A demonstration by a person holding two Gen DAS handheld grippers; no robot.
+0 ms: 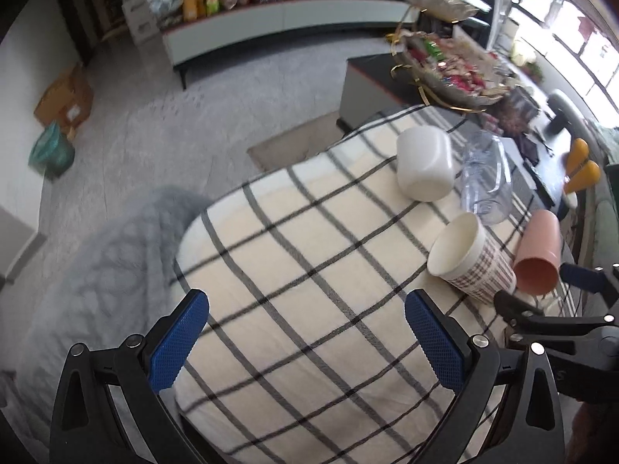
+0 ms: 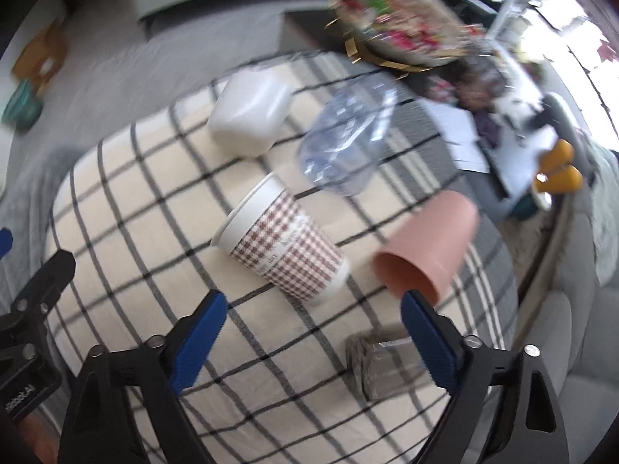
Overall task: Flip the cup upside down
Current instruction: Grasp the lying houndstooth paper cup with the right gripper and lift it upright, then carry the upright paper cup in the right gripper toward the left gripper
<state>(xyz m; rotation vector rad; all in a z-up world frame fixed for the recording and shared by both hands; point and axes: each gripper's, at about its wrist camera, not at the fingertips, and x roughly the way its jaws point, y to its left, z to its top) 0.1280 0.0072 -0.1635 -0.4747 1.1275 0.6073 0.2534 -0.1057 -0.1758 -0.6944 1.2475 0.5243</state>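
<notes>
Several cups lie on their sides on a checked cloth (image 1: 309, 270). A paper cup (image 2: 282, 239) with a brown check pattern lies with its white mouth to the left; it also shows in the left wrist view (image 1: 472, 259). A pink cup (image 2: 429, 243) lies to its right, also in the left wrist view (image 1: 539, 255). A white cup (image 2: 251, 116) and a clear plastic cup (image 2: 348, 139) lie farther back. A small glass (image 2: 383, 363) lies by my right finger. My right gripper (image 2: 313, 309) is open just in front of the paper cup. My left gripper (image 1: 305, 309) is open and empty over bare cloth.
A grey blanket (image 1: 116, 251) hangs off the left side of the table. A tiered stand of sweets (image 1: 445, 65) stands beyond the table's far edge. Two yellow objects (image 1: 580, 166) and dark clutter sit at the far right. The other gripper's black frame (image 1: 561, 317) shows at right.
</notes>
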